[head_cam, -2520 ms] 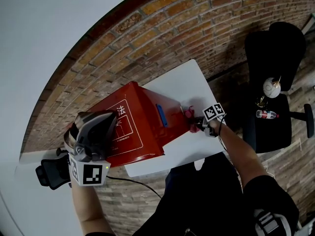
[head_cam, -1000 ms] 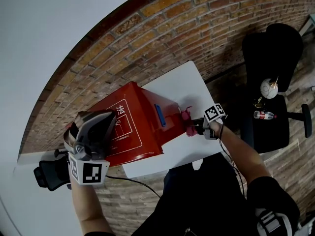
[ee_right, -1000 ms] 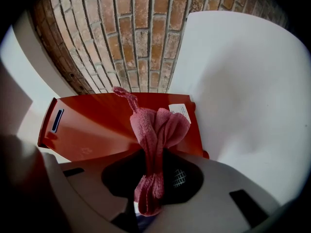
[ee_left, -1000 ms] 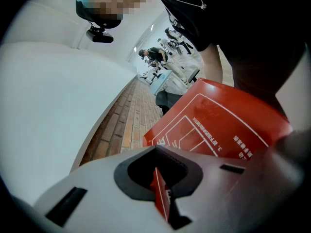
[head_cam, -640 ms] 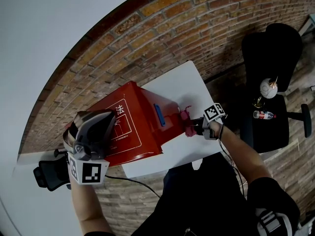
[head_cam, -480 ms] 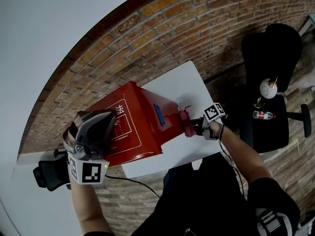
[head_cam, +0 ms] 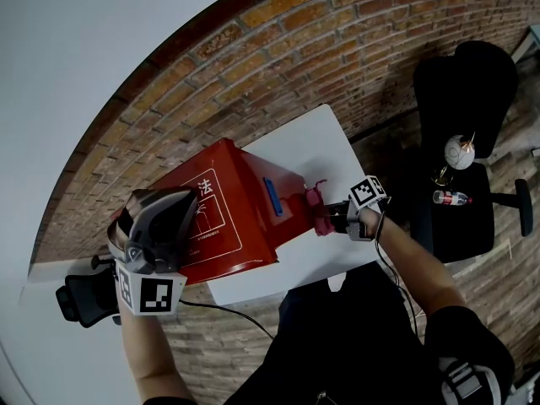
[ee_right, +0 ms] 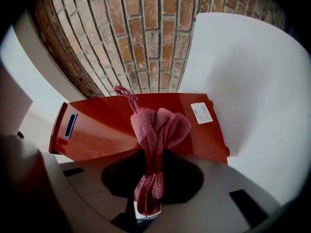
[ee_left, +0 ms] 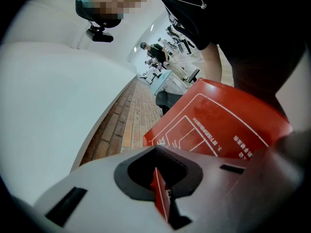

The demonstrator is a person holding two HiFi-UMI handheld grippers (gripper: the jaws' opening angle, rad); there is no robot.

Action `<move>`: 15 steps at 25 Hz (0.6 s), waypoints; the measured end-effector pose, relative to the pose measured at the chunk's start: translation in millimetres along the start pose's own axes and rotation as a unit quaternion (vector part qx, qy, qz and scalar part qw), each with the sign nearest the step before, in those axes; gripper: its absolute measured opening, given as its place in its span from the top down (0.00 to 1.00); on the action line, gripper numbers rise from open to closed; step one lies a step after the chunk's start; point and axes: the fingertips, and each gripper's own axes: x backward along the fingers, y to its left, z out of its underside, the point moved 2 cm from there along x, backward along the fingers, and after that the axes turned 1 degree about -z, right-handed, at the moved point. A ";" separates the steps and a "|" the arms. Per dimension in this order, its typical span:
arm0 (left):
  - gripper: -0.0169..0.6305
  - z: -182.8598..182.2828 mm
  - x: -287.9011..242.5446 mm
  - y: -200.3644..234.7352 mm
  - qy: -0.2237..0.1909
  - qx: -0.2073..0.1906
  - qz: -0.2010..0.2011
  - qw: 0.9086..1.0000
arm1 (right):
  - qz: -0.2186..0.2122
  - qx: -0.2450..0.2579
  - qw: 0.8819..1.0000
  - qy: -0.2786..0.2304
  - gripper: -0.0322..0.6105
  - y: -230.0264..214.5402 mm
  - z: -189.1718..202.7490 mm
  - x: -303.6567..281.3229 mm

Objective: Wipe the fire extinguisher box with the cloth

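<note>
The red fire extinguisher box (head_cam: 228,218) stands tilted on the white table (head_cam: 325,142), white print on its top face. My left gripper (head_cam: 173,226) is shut on the box's thin red edge (ee_left: 160,200) at its left end. My right gripper (head_cam: 331,218) is shut on a pink cloth (head_cam: 314,207), held against the box's right side below the blue handle (head_cam: 272,197). In the right gripper view the bunched cloth (ee_right: 158,135) rises from the jaws in front of the red side (ee_right: 97,125), which carries a white label (ee_right: 201,113).
A brick wall (head_cam: 337,49) runs behind the table, with a white wall (head_cam: 84,57) to the left. A black office chair (head_cam: 464,91) at the right holds a bottle (head_cam: 451,197) and a round white thing (head_cam: 461,152). The table's near edge (head_cam: 287,281) is by the person's body.
The right gripper has crept up the box's side with the cloth, a little leftward in the head view. The left gripper and the box have not moved.
</note>
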 end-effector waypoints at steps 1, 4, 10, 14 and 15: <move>0.93 0.1 0.1 0.0 0.000 0.000 0.000 1.000 | -0.002 0.000 1.000 -0.001 0.79 1.8 0.0 0.0; 0.93 -0.1 -0.2 -0.4 0.000 0.000 0.001 1.000 | -0.006 0.007 1.000 -0.001 0.79 8.1 -0.5 0.1; 0.93 0.8 0.6 -0.1 0.001 0.002 -0.001 1.000 | -0.015 0.016 1.000 0.000 0.79 29.0 0.1 0.2; 0.93 -0.9 -0.5 -0.5 -0.001 -0.003 0.003 1.000 | -0.014 0.033 0.999 0.004 0.79 43.0 -0.5 0.9; 0.93 -1.0 -0.6 -0.6 -0.001 -0.003 0.004 1.000 | -0.017 0.035 0.999 0.004 0.79 47.0 -0.4 0.6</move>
